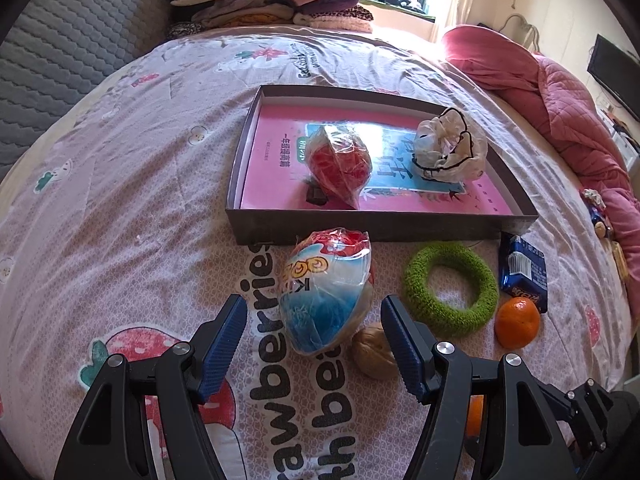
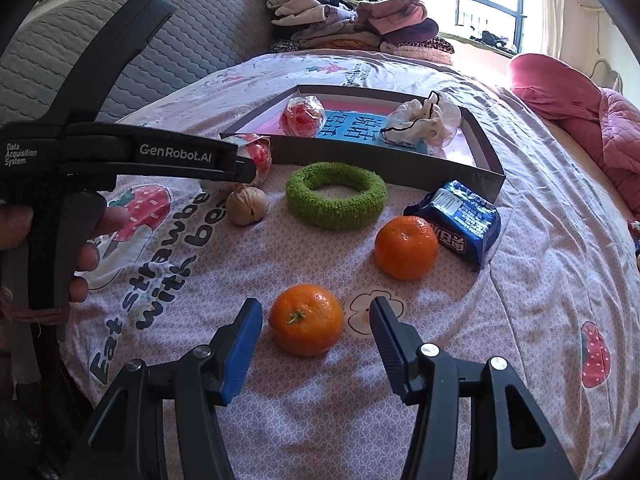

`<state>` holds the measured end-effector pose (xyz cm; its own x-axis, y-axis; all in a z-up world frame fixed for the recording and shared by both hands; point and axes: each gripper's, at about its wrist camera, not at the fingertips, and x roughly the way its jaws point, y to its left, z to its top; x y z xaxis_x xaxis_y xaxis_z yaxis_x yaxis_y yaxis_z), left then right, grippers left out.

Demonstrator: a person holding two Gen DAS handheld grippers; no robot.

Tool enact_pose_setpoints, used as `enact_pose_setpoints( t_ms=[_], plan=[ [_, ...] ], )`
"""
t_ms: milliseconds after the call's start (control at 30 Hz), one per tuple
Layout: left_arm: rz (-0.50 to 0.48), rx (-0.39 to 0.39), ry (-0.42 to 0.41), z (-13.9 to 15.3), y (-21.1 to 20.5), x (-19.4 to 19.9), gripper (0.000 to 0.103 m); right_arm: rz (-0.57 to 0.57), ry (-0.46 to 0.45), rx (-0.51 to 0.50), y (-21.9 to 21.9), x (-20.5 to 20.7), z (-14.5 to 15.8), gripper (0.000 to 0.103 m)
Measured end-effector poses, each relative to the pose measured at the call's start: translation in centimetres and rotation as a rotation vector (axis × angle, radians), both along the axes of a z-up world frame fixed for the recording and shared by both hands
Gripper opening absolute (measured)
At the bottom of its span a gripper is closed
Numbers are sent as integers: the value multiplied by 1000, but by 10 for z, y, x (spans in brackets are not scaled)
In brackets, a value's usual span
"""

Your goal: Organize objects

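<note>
A dark shallow box [image 1: 384,228] [image 2: 360,156] lies on the bed, holding a pink book, a red wrapped ball [image 1: 340,160] [image 2: 302,117] and a white crumpled bag [image 1: 450,148] [image 2: 424,122]. My left gripper [image 1: 312,320] is open, its fingers on either side of a blue-and-red wrapped ball [image 1: 324,292] in front of the box. My right gripper [image 2: 316,322] is open around a near tangerine [image 2: 306,318]. A second tangerine [image 2: 406,246] [image 1: 516,322], a walnut [image 1: 374,356] [image 2: 247,205], a green ring [image 1: 450,288] [image 2: 336,194] and a blue packet [image 1: 522,266] [image 2: 456,218] lie nearby.
The bed has a pink strawberry-print sheet [image 1: 120,200]. Folded clothes [image 1: 272,0] are piled at the far end. A pink quilt [image 1: 560,100] lies along the right. A grey padded headboard [image 1: 60,40] is at the left. The left gripper's body [image 2: 120,152] crosses the right wrist view.
</note>
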<state>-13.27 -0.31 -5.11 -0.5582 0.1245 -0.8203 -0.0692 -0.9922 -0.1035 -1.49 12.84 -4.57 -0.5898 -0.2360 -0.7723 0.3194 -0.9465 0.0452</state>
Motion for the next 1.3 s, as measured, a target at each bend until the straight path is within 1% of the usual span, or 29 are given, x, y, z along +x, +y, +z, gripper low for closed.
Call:
enact_pose_setpoints(
  t_ms=[100, 300, 500, 600, 667, 733, 833, 967, 1300],
  plan=[
    [2, -7, -5, -4, 0, -8, 71, 1, -5, 7, -2, -2, -3, 55],
    [-11, 32, -21, -13, -1, -17, 71, -7, -8, 18, -3, -7, -9, 54],
    [-19, 47, -28, -19, -2, -21, 69, 10, -12, 31, -7, -9, -13, 48],
    [-22, 63, -34, -20, -4, -23, 62, 18, -11, 29, -8, -9, -14, 43],
    [-24, 70, -31, -20, -4, -24, 53, 23, -14, 18, -7, -8, -14, 40],
    [-32, 66, -31, -20, -3, -23, 53, 28, -14, 17, -7, -9, -14, 40],
    [-38, 82, -34, -20, -4, -22, 53, 28, -17, 4, -6, -9, -14, 40],
    [-39, 75, -23, -17, -4, -19, 52, 30, -10, -3, -5, -9, -12, 39],
    [-52, 59, 26, 1, -3, -1, 52, 29, 12, -35, -2, -5, -4, 39]
  ],
)
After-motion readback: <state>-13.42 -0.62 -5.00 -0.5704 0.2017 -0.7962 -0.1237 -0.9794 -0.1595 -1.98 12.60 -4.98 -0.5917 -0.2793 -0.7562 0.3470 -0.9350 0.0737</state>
